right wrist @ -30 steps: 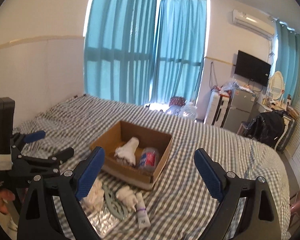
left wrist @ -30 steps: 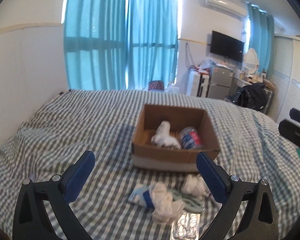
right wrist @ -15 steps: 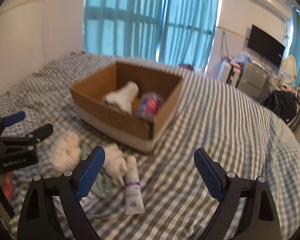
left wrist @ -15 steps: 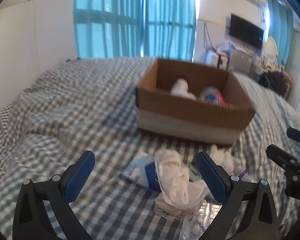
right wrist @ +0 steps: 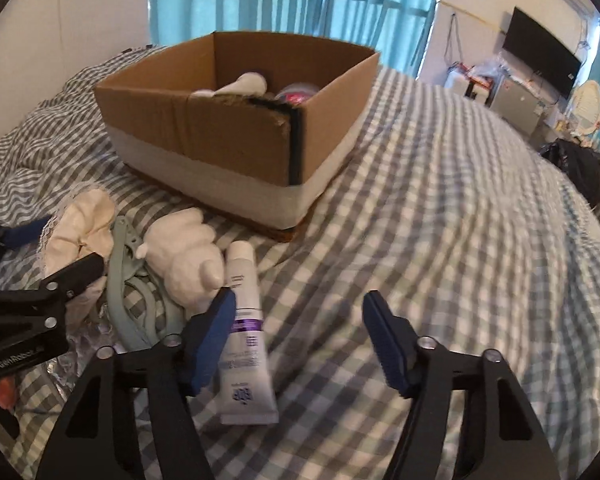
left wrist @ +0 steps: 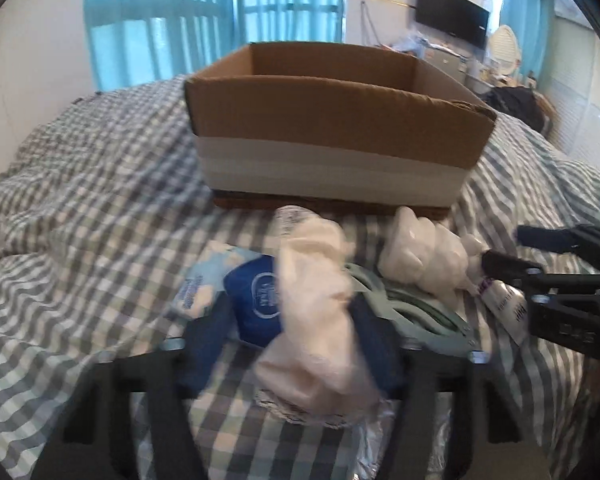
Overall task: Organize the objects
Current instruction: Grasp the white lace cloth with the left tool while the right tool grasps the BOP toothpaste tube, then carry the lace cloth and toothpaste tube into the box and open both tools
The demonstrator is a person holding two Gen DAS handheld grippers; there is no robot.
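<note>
A cardboard box (left wrist: 340,120) (right wrist: 236,136) stands on the checked bed with a white toy and a red-labelled jar inside. In front lie a white cloth bundle (left wrist: 320,304) (right wrist: 80,228), a blue tissue pack (left wrist: 256,300), a white plush toy (left wrist: 424,256) (right wrist: 184,248), a grey-green hanger (right wrist: 124,280) and a white tube (right wrist: 244,336). My left gripper (left wrist: 296,344) has its blue pads on either side of the cloth bundle, half closed; whether they touch it is blurred. My right gripper (right wrist: 300,336) is open, its left pad over the tube.
Crinkled foil (left wrist: 364,440) lies under the cloth at the near edge. A wall runs along the bed's left side, teal curtains behind. A TV, shelves and a black bag (right wrist: 576,164) stand at the right.
Both grippers have dropped low and moved forward to the pile in front of the box. The left jaws have narrowed around the cloth bundle; the right jaws have also narrowed, beside the tube.
</note>
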